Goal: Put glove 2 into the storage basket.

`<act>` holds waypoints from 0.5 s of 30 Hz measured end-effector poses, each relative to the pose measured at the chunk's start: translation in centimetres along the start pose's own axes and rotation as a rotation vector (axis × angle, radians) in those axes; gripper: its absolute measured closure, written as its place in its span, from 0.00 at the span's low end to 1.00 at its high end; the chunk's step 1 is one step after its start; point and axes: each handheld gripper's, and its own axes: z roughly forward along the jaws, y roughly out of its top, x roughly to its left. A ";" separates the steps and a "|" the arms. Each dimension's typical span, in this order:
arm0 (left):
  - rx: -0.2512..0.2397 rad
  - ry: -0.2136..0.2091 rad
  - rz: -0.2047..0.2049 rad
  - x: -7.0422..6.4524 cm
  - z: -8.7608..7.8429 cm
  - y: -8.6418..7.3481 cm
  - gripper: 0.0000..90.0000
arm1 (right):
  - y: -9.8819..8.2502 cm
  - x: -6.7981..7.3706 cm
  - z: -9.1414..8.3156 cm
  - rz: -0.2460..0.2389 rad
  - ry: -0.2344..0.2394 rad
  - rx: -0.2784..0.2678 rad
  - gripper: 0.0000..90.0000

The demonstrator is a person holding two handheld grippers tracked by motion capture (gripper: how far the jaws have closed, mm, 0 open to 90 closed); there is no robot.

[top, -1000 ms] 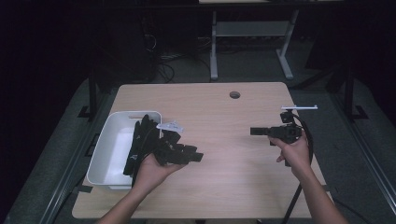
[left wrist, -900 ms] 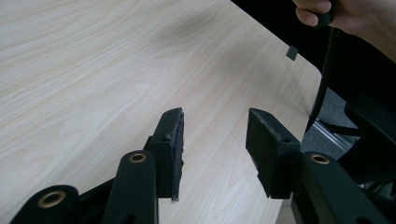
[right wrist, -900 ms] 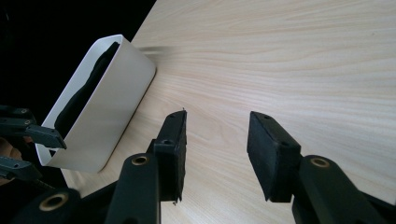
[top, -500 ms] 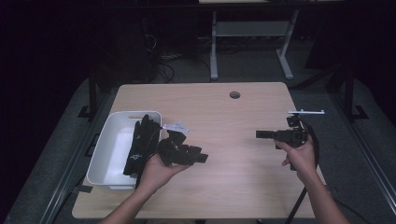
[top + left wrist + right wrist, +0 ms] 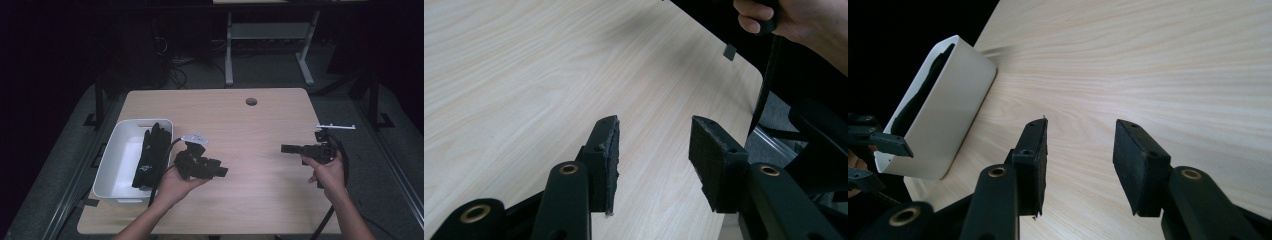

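A white bin (image 5: 116, 170) stands at the left of the wooden table (image 5: 250, 130), with a black fabric item (image 5: 150, 155) lying along its right side. My left gripper (image 5: 223, 172) rests in an upturned hand just right of the bin, pointing right. Its jaws stand open over bare wood (image 5: 653, 150) with nothing between them. My right gripper (image 5: 284, 148) hovers near the table's right edge and points left toward the bin. It is open and holds nothing (image 5: 1079, 165). In the right gripper view the bin (image 5: 955, 100) shows with the black item (image 5: 923, 95) inside.
A round cable hole (image 5: 251, 101) sits at the table's far middle. Cables trail from both grippers, the left one running along the bin's right wall. A grey desk frame (image 5: 229, 50) stands on the dark floor behind the table. The other hand (image 5: 799, 20) shows at the left gripper view's top right.
My right gripper has drifted to the right and slightly nearer, staying open. The left hand has barely moved.
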 end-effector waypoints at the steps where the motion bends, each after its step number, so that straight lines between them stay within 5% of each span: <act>1: 0.001 -0.005 -0.003 -0.1 0.3 0.0 0.61 | -0.1 -0.1 0.0 -0.001 -0.003 -0.001 0.63; 15: 0.017 -0.022 -0.006 -0.3 2.4 -0.9 0.58 | -1.7 -1.9 -0.9 0.025 -0.022 -0.003 0.63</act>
